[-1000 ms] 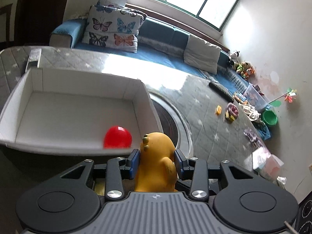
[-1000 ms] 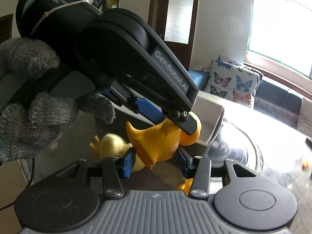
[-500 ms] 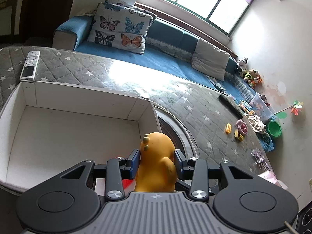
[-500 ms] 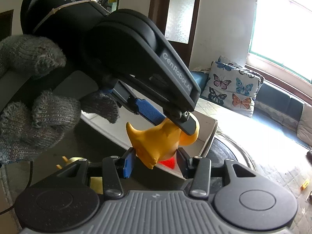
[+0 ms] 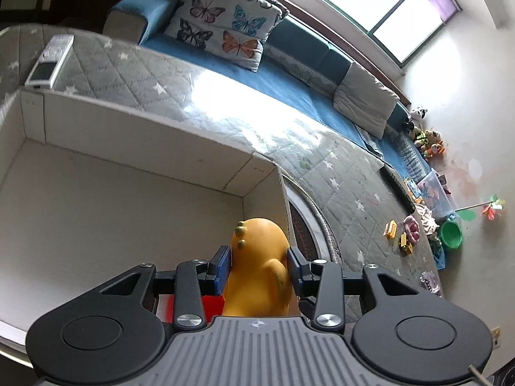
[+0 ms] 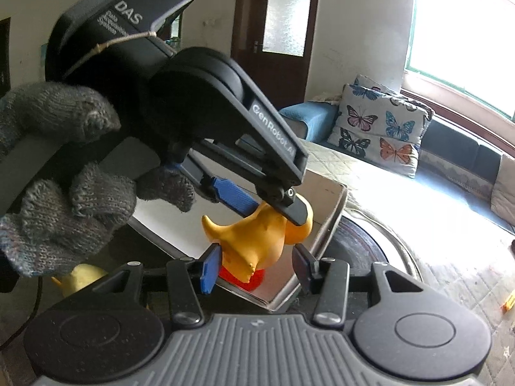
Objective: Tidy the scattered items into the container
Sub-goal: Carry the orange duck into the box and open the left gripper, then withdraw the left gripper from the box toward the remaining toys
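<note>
The left claw [image 5: 259, 265] is clamped on an orange toy dinosaur [image 5: 259, 257], its blue pads pressed to the toy's flanks so the body hangs upright between them, head pointing away from the camera. It is held over the near right corner of the white cardboard box [image 5: 135, 135], above the box floor and just inside the wall at about 1 o'clock from the toy, which looks like a position chosen so the toy will land inside when let go. A red ball [image 5: 210, 304] already lies in the box, mostly hidden under the claw at about 8 o'clock from the dinosaur. From the right wrist view, the right claw [image 6: 256, 265] stands spread with nothing between its pads; the dinosaur [image 6: 257, 238] seen through the gap belongs to the left claw [image 6: 273, 202], gripped by a gloved hand [image 6: 64, 173] at 10 o'clock. The ball [image 6: 244, 278] shows below the toy. A yellow toy [image 6: 80, 278] lies outside the box at 8 o'clock, low on the dark counter, so at least one item is not in the container. A remote control [image 5: 50, 61] rests on the quilted cover beyond the box's far wall.
</note>
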A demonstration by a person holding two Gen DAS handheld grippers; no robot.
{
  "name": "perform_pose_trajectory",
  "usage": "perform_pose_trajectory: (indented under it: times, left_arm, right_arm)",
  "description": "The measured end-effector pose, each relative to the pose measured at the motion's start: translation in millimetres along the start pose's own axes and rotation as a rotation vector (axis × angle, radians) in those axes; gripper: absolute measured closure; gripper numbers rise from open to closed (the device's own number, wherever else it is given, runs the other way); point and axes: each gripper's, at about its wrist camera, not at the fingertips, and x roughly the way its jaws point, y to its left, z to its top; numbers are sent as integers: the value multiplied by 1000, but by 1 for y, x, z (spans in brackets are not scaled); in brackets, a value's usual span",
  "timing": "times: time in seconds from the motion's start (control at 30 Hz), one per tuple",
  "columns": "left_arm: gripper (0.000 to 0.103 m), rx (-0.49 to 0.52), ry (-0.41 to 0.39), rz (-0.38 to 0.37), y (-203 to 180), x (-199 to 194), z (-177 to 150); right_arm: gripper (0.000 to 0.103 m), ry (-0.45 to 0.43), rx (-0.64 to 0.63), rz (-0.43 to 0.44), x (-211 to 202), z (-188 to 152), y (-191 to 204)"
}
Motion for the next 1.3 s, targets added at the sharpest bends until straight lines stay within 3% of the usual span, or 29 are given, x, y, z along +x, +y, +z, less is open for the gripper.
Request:
perform_pose_trajectory:
  times: [0.37,0.5,0.83,1.3]
  left_arm:
    - [61,38,7,30,-7,5,-7]
    - [61,97,-14,57,-18,-1,-13]
    - [62,109,-53,58,-21,-20,-20]
    - [62,143,-101,56,-28,-55,-58]
  right_arm:
    - [53,-18,30,-32,-12,-8,-10]
    - [52,-17,33,-38,-18,-13,-8]
    - [49,-18,44,-59,-37,-27,-3]
    - [45,-8,80,-80,-64,-62,20]
